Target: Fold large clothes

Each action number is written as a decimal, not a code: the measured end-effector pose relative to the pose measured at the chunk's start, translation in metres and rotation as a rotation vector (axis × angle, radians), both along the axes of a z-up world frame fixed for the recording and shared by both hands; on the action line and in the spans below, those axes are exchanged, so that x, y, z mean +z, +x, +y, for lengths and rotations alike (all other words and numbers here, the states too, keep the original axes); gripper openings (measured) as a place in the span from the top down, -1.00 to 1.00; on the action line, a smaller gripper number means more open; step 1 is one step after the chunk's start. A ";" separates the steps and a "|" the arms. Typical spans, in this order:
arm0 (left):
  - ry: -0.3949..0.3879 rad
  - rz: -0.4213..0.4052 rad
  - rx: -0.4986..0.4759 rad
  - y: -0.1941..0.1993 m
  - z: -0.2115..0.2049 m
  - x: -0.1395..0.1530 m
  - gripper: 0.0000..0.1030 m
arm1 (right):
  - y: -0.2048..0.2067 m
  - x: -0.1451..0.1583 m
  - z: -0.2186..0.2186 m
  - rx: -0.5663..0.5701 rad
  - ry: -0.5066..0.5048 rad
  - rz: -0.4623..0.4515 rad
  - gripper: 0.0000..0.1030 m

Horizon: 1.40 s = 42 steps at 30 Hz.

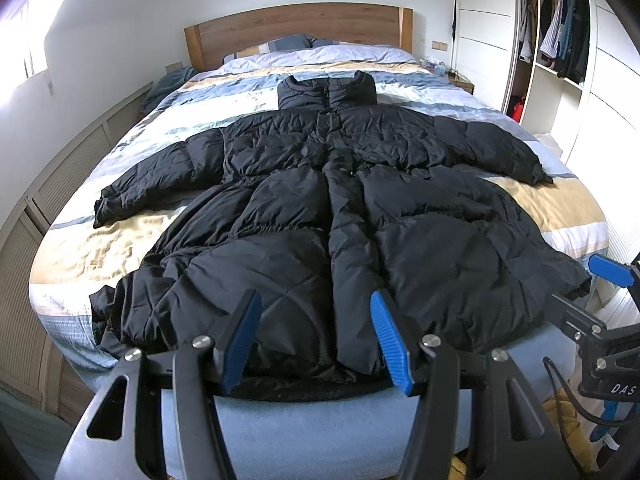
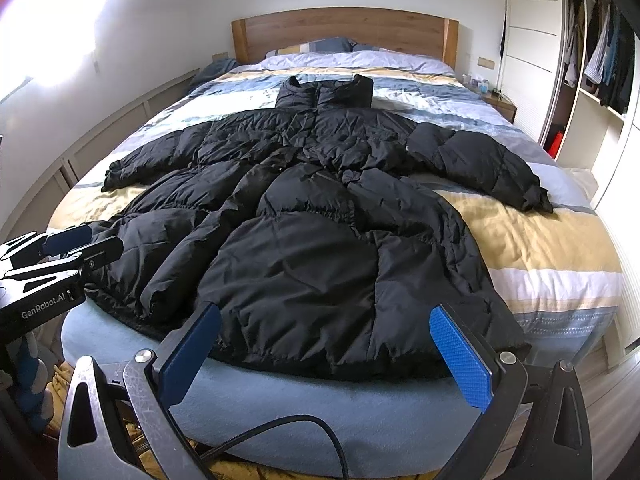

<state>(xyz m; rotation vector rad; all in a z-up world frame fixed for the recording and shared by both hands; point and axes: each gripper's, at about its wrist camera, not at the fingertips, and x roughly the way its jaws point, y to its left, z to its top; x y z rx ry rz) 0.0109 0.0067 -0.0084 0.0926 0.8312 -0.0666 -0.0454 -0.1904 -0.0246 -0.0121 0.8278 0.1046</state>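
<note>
**Black puffer coat spread flat on the bed**

Coat (image 1: 340, 208) lies front-up on the striped bedspread (image 1: 552, 208), sleeves out, hem at the foot edge. Left gripper (image 1: 316, 336) and right gripper (image 2: 325, 348) hover above the hem, both spread, pinching nothing.

Ahead of both sets of open fingers, the black puffer coat (image 1: 340, 208) covers the middle of the bed (image 1: 80, 256), its hem reaching the near edge just below the fingertips. Bare striped duvet (image 2: 532, 236) lies free to either side of the coat's skirt, below each spread sleeve. Far beyond the fingers, the wooden headboard (image 1: 300, 28) closes the bed; a wardrobe (image 1: 560, 60) stands off to the right.
</note>
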 end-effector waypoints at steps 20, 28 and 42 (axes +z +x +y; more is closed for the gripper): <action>-0.003 0.045 0.002 0.012 0.003 -0.012 -0.07 | 0.012 -0.015 0.005 0.008 -0.005 0.053 -0.99; -0.009 0.057 -0.002 0.018 0.004 -0.016 -0.07 | 0.018 -0.014 0.005 -0.003 -0.015 0.062 -0.99; -0.018 0.077 -0.012 0.028 0.005 -0.025 -0.07 | 0.025 -0.014 0.003 -0.013 -0.027 0.059 -0.99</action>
